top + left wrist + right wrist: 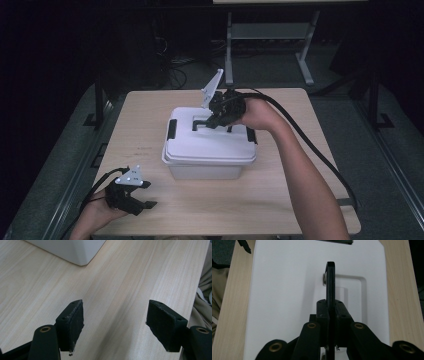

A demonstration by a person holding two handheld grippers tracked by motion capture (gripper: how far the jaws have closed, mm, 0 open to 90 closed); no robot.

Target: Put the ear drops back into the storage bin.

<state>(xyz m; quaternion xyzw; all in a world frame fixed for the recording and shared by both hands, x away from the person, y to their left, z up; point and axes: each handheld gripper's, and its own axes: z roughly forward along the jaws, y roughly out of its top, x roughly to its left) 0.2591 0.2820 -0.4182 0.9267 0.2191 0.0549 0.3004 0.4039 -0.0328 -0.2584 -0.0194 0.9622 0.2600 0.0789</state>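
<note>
Box (210,150) sits mid-worktop (280,200), white, lid (200,142) on, black latches at both ends. Lid top has a recessed well holding a black handle (330,282).

Right gripper (216,119) is over the lid, jaws clamped on the handle. In the right gripper view the handle stands edge-on, raised out of its recess, pinched between the pads. Grip sits low on the bar, near one pivot end rather than at its middle.

Left gripper (142,200) rests at the near left corner of the worktop, well apart from the box. Jaws spread, nothing between them; left gripper view shows bare wood and a corner of the box.

Judgement: a lift or carry by the handle looks to be the step in hand.

Risks:
- Off-centre hold: box could tilt or swing on lift, handle could twist out of the pads.
- Latch state not readable from here. If unlatched, the lid may come up alone and the base stay or drop.
- No second hold on the box: a sideways pull would drag it across the worktop towards an edge.
- Cable (320,155) trails over the right forearm; could snag the box corner.
</note>
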